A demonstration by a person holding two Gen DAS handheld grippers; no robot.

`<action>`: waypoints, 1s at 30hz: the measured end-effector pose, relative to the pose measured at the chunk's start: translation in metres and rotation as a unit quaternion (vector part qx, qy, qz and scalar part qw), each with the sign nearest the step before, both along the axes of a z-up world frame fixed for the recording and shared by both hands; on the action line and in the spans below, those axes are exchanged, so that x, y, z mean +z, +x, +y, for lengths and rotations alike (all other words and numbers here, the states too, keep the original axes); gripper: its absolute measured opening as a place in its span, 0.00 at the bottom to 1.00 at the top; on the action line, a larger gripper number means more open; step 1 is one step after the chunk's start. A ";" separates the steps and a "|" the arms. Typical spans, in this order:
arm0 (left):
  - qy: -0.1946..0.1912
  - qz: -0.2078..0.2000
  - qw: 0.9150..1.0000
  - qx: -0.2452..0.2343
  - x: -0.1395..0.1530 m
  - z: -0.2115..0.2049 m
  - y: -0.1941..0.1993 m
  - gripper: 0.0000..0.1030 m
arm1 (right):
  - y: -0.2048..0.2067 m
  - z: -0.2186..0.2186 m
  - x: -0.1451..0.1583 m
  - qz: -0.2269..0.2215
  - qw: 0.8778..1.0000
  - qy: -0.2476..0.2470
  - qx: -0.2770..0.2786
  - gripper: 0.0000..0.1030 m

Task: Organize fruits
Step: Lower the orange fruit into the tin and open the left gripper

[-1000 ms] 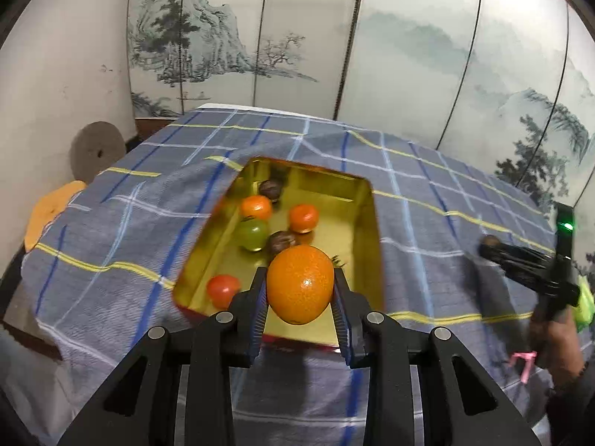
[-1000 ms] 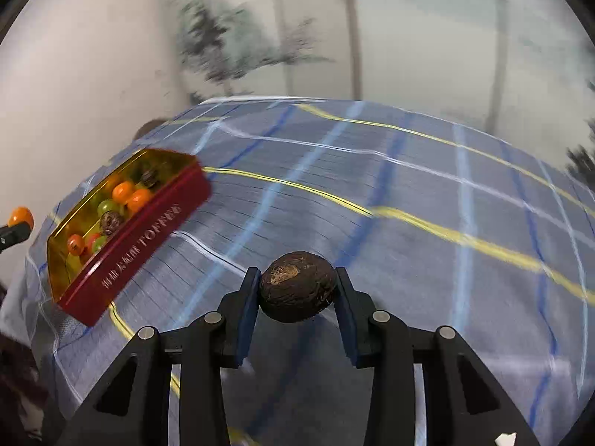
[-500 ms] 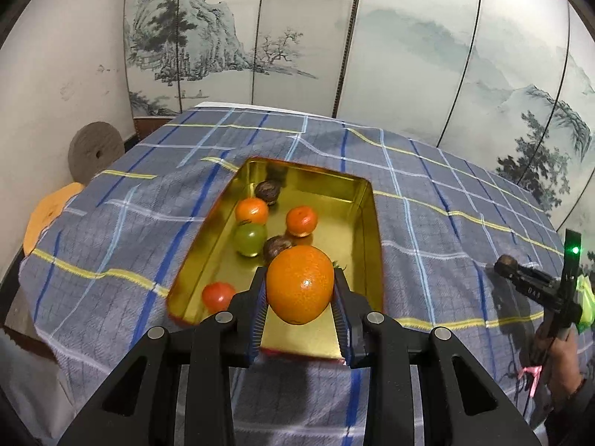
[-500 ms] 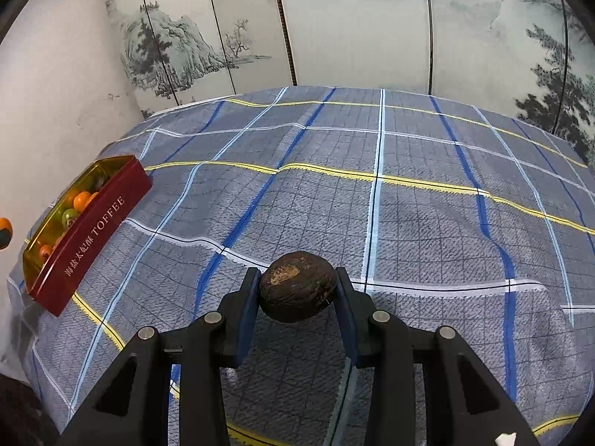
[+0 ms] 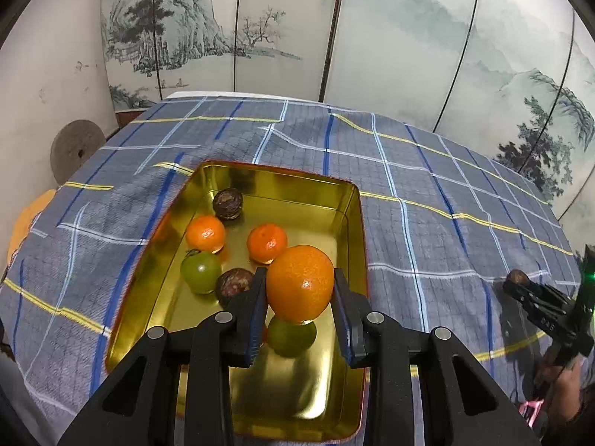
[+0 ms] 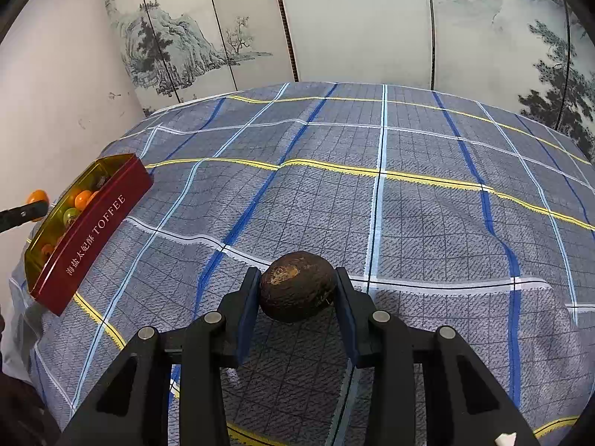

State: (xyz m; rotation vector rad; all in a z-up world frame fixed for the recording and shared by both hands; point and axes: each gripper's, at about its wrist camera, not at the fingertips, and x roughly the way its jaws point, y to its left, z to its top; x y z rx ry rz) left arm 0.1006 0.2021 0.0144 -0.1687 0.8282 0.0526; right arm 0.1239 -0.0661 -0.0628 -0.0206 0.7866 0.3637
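My left gripper [image 5: 300, 297] is shut on an orange [image 5: 299, 283] and hangs over the near half of a gold-lined tin [image 5: 353, 223]. Inside the tin lie two small oranges [image 5: 205, 233], two green fruits [image 5: 200, 272] and two dark brown fruits [image 5: 227, 203]. My right gripper [image 6: 297, 293] is shut on a dark brown fruit [image 6: 297, 285] above the checked cloth. The red tin [image 6: 93, 238] marked TOFFEE sits far to its left, with the left gripper's orange [image 6: 37, 197] beside it. In the left wrist view, the right gripper [image 5: 520, 282] shows at the right edge.
A blue-grey checked cloth [image 6: 409, 204] covers the table. A painted folding screen [image 5: 372, 37] stands behind it and a white wall [image 5: 48, 74] is at the left. A round grey disc [image 5: 76, 150] and an orange object [image 5: 26, 223] sit past the left edge.
My left gripper moved forward with the orange, from the tin's near rim to over its inside. The right gripper swung right across the cloth at first, then kept still.
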 end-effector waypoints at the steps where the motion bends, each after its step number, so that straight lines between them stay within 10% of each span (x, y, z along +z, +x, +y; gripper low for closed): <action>1: -0.001 0.003 1.000 0.001 -0.001 0.000 0.004 0.32 | 0.000 -0.001 0.000 0.000 1.000 0.000 0.000 0.35; 30: 0.023 0.039 0.999 -0.008 -0.028 -0.010 0.041 0.32 | -0.001 0.002 0.000 0.004 1.000 -0.003 0.004 0.35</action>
